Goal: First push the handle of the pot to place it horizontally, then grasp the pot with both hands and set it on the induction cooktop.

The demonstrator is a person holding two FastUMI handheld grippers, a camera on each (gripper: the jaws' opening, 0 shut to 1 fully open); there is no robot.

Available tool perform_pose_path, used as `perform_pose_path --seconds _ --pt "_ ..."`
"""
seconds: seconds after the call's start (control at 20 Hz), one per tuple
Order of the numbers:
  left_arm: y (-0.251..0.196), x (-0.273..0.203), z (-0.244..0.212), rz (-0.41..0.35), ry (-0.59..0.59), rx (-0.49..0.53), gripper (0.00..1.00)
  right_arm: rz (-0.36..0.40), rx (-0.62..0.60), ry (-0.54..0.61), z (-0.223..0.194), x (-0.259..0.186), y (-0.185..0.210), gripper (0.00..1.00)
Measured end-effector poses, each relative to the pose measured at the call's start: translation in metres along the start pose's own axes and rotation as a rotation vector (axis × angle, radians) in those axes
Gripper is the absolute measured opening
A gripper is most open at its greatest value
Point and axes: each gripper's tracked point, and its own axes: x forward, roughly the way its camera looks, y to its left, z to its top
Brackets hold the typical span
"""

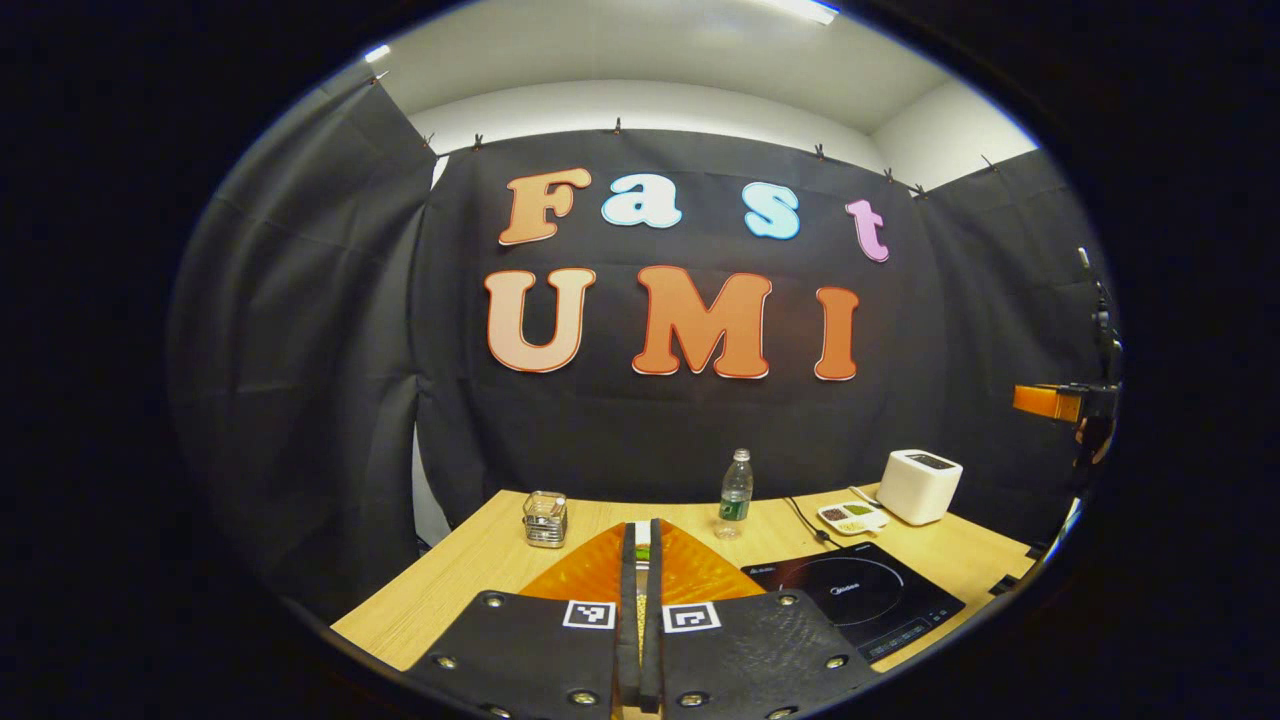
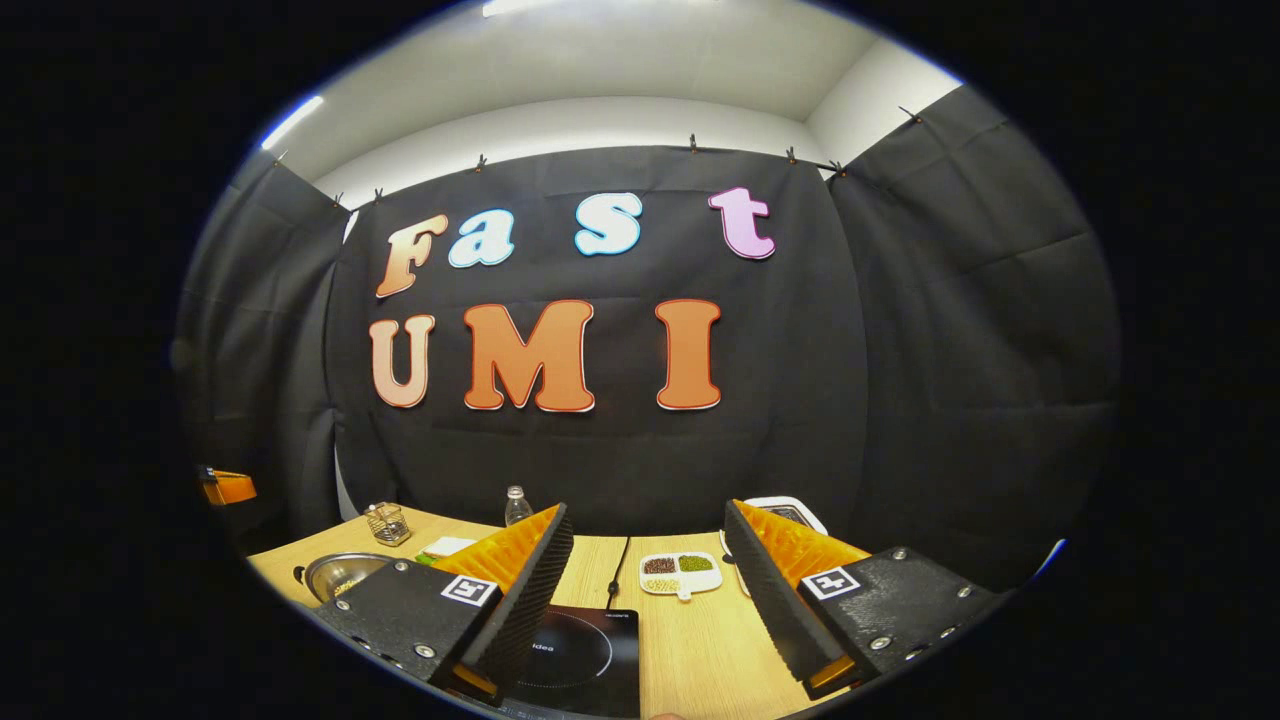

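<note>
A steel pot (image 2: 340, 573) sits on the wooden table (image 2: 690, 640) at the left of the right gripper view, partly hidden behind my right gripper's left finger; its handle cannot be made out. The black induction cooktop (image 1: 865, 595) lies flat to the right in the left gripper view, and the same cooktop (image 2: 585, 650) sits between my right gripper's fingers. My left gripper (image 1: 640, 610) is shut with nothing between its fingers, held above the near table edge. My right gripper (image 2: 645, 590) stands wide open above the cooktop, holding nothing.
A clear water bottle (image 1: 736, 493), a small wire basket (image 1: 545, 519), a divided dish of grains (image 1: 852, 517) and a white toaster (image 1: 919, 486) stand along the back of the table (image 1: 470, 570). The cooktop's cord (image 2: 620, 572) runs toward the wall.
</note>
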Motion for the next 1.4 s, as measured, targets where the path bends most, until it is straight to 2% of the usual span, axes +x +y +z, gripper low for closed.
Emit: perform_pose_path --seconds 0.05,0.1,0.8,1.3,1.35,1.4 --pt "0.001 -0.001 -0.008 -0.001 0.013 0.000 0.02 0.001 -0.001 0.003 0.000 0.002 0.002 1.00" --pt "0.003 -0.003 -0.018 -0.003 0.035 -0.005 0.02 0.003 -0.002 0.007 -0.002 0.003 0.005 0.95" --pt "0.040 -0.031 -0.145 0.053 0.304 -0.061 0.02 0.048 0.019 0.034 -0.011 0.014 0.042 0.95" --pt "0.061 -0.037 -0.209 0.097 0.456 -0.088 0.03 0.067 0.005 0.065 -0.024 0.022 0.052 0.95" --pt "0.061 -0.038 -0.216 0.095 0.469 -0.093 0.03 0.069 0.003 0.069 -0.026 0.023 0.053 1.00" --pt "0.064 -0.038 -0.222 0.096 0.481 -0.095 0.03 0.071 -0.001 0.075 -0.028 0.024 0.055 0.95"
